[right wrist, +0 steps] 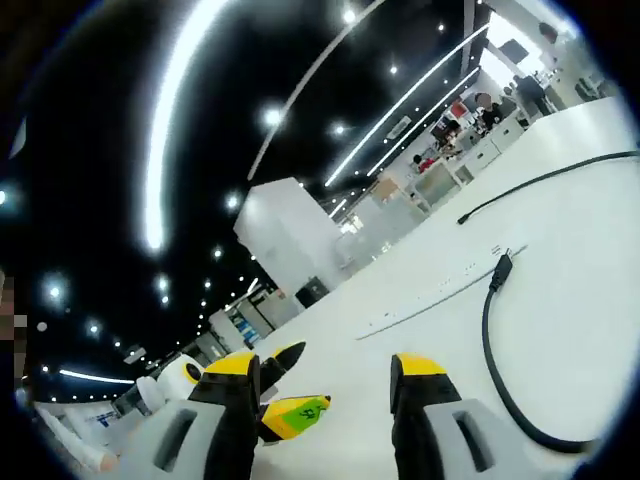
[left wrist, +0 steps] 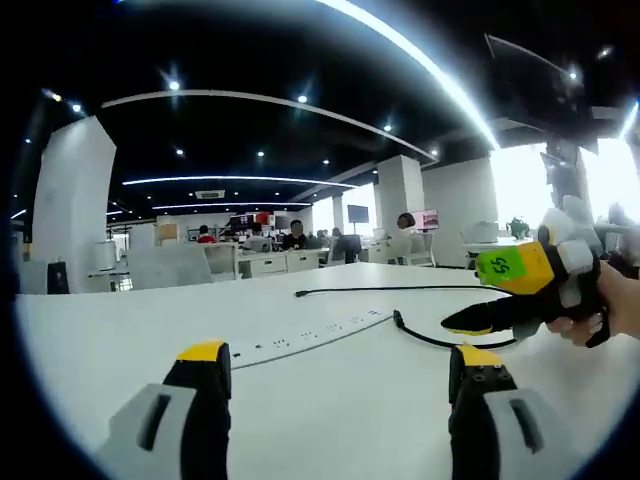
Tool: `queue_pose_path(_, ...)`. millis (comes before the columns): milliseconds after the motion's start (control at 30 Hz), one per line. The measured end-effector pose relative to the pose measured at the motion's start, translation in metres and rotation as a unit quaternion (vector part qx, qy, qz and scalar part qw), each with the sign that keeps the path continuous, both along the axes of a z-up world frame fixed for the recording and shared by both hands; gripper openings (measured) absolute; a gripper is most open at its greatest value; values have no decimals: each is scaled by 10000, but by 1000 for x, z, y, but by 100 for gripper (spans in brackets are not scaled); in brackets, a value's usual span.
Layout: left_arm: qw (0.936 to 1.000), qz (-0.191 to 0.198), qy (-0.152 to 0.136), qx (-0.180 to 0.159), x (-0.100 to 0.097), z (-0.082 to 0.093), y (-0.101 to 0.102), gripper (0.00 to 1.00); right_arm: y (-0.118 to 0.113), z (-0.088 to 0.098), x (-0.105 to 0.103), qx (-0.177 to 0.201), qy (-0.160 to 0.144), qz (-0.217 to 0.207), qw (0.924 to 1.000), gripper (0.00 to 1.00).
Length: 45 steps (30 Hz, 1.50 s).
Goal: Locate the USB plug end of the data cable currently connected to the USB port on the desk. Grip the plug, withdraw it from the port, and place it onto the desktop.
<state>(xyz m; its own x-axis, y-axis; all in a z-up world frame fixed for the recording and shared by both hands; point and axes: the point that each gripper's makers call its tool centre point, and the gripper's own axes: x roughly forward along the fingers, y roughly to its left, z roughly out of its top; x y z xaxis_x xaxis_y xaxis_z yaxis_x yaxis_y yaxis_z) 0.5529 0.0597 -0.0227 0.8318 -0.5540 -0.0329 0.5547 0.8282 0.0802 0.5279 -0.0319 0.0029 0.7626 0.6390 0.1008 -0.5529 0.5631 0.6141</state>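
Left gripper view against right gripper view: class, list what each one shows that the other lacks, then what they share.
Left gripper view: a hand holding the right gripper, and seated people far behind. Right gripper view: the left gripper, low in the picture. Both: the white desk, the socket strip and the black cable with its plug at the strip.

Beyond the white counter [left wrist: 330, 400] lies an open office. A broad white pillar [left wrist: 72, 205] rises at the left, and another pillar [left wrist: 400, 195] stands farther back. Long light strips [left wrist: 420, 55] and small spotlights run across the dark ceiling [left wrist: 260, 60]. People [left wrist: 295, 235] sit at distant desks [left wrist: 270, 262], near a dark monitor [left wrist: 357, 213]. Bright windows [left wrist: 520, 185] glow at the right. In the right gripper view, a white block-shaped pillar [right wrist: 290, 240] stands behind the counter's far edge, under a wide light strip [right wrist: 165, 130].
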Motion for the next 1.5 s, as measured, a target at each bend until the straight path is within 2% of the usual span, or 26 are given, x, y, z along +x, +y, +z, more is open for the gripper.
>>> queue_pose_path(33, 10000, 28, 5, -19, -1, 1, 1, 90, -16, 2, 7, -321, -215, -553, 9977, 53)
queue_pose_path(67, 9999, 86, 26, -85, -2, 2, 3, 90, -31, 1, 12, -710, -371, -1063, 9911, 53)
queue_pose_path(100, 9997, 158, 42, -158, -3, 4, 5, 90, -45, 1, 16, -1153, -567, -1548, 9796, 54)
queue_pose_path(133, 9997, 173, 43, -170, -3, 4, 6, 90, -49, -3, 27, -1674, -708, -1920, 9644, 55)
queue_pose_path(167, 9993, 283, 46, -228, -4, 7, 9, 90, -51, -4, 31, -1976, -805, -2085, 9545, 55)
queue_pose_path(267, 9981, 506, -7, -350, -5, 13, 17, 90, -62, -13, 40, -3091, -949, -2641, 9087, 61)
queue_pose_path(300, 9977, 567, -4, -361, -4, 14, 20, 90, -64, -15, 42, -3155, -954, -2764, 9027, 68)
queue_pose_path(333, 9972, 639, 8, -394, -4, 15, 22, 90, -63, -18, 45, -3086, -908, -2847, 9030, 74)
queue_pose_path(367, 9967, 683, 16, -441, -4, 16, 25, 90, -63, -22, 47, -2953, -795, -2876, 9076, 77)
queue_pose_path(400, 9965, 698, 23, -459, -4, 16, 26, 90, -62, -27, 49, -2918, -686, -2872, 9098, 76)
queue_pose_path(500, 9963, 716, 34, -470, -5, 16, 26, 90, -64, -44, 52, -3204, -422, -2900, 9008, 63)
queue_pose_path(533, 9954, 833, 33, -475, -8, 17, 34, 90, -65, -50, 54, -3298, -335, -2909, 8975, 63)
queue_pose_path(600, 9952, 854, 31, -479, -11, 18, 37, 90, -64, -55, 53, -3322, -258, -2891, 8974, 68)
queue_pose_path(800, 9947, 879, 40, -524, -19, 22, 42, 90, -59, -52, 45, -3232, -153, -2864, 9018, 65)
queue_pose_path(967, 9947, 897, 20, -497, -24, 25, 46, 90, -51, -53, 39, -3225, -110, -2772, 9050, 69)
queue_pose_path(1367, 9938, 1004, -95, -460, -41, 34, 59, 89, -36, -29, 17, -2887, -222, -2670, 9192, 68)
queue_pose_path(1500, 9937, 1021, -146, -431, -46, 39, 62, 89, -32, -24, 13, -2891, -230, -2619, 9205, 68)
